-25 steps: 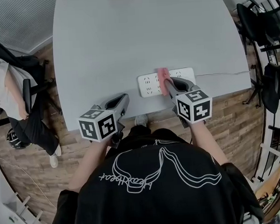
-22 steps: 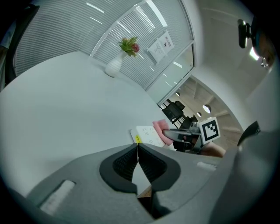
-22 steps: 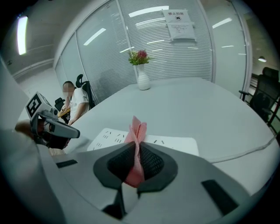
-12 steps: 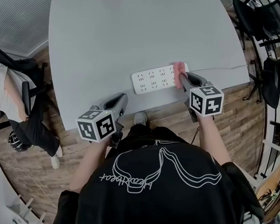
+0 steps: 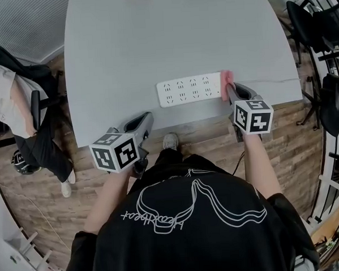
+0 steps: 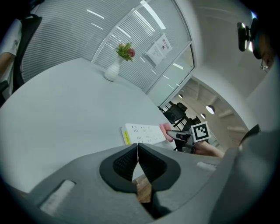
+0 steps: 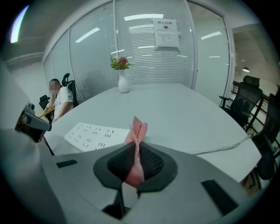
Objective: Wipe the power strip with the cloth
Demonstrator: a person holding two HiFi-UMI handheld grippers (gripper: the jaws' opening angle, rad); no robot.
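A white power strip (image 5: 190, 89) lies flat on the grey table (image 5: 153, 42) near its front edge, with its cable (image 5: 268, 81) running off to the right. My right gripper (image 5: 230, 91) is shut on a pink cloth (image 5: 227, 78), which sits at the strip's right end. From the right gripper view the cloth (image 7: 136, 131) sticks up between the jaws, with the strip (image 7: 94, 134) to the left of it. My left gripper (image 5: 144, 121) is shut and holds nothing, at the table's front edge left of the strip (image 6: 143, 133).
A white vase with flowers (image 7: 122, 73) stands at the table's far side. A seated person (image 5: 9, 106) and a chair are left of the table. Black office chairs (image 5: 317, 33) stand to the right. Wood floor lies below the table's front edge.
My right gripper has dragged the pink cloth rightward along the strip, from near its middle to its right end. The left gripper has stayed put.
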